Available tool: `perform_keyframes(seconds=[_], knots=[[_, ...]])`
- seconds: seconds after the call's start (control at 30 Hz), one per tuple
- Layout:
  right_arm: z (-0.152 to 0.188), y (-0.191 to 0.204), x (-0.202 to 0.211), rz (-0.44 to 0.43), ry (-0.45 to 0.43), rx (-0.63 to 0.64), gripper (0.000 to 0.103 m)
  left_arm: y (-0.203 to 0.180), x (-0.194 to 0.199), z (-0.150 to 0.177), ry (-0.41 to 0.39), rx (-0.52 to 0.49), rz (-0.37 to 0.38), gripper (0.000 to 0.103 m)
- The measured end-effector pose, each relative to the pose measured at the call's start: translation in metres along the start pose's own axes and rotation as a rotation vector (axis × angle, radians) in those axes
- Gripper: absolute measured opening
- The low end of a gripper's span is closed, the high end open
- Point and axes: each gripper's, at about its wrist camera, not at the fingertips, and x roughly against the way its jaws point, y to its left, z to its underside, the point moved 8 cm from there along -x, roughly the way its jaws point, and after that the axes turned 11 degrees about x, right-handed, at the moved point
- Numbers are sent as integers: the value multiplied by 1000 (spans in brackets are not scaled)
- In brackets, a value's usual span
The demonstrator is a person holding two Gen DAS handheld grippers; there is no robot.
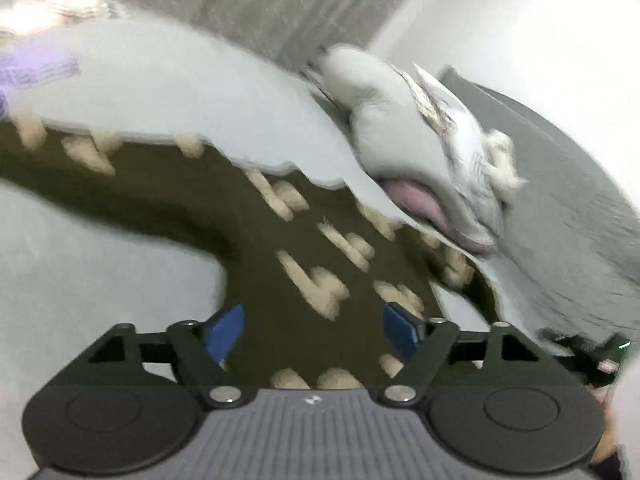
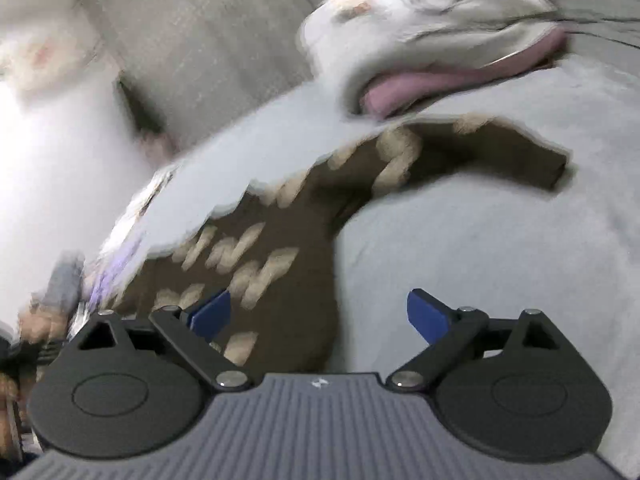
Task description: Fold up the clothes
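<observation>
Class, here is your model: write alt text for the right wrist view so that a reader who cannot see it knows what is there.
A brown garment with cream lettering lies spread on a pale surface, seen blurred from just behind the open right gripper, whose blue-padded fingers hold nothing. A light garment with a pink lining is heaped beyond it.

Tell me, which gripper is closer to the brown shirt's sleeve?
Left. The left gripper hangs open beside the brown shirt's sleeve; the right gripper faces its sleeve from farther off.
</observation>
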Motion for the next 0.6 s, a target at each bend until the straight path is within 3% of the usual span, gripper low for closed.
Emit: perform_keyframes(seconds=[0.03,0.07,0.23,0.33,0.37,0.4,0.43,0.5,0.6], knots=[[-12,-18,-14,92,-4,12,95,4,-10,-5,-2,4,-25,78],[-15,-38,-24,122,-13,-41,95,7,-21,-9,-1,12,-47,78],[-21,-140,-66,191,-64,-385,92,15,-64,-29,-15,40,-112,78],[-36,-133,-91,139,-82,-327,90,15,-83,-34,-14,42,-114,78],[-39,-130,-103,179,-40,-271,84,14,-89,-35,-16,32,-116,78],[-37,-129,-115,218,5,-234,49,12,-94,-36,-20,18,-121,78],[-35,-129,-125,253,49,-203,23,12,-97,-35,-24,9,-125,78],[-34,-125,-135,233,65,-208,9,11,-103,-36,-45,-19,-147,78],[-59,-114,-122,170,-15,-212,6,11,-106,-40,-79,-38,-148,78]])
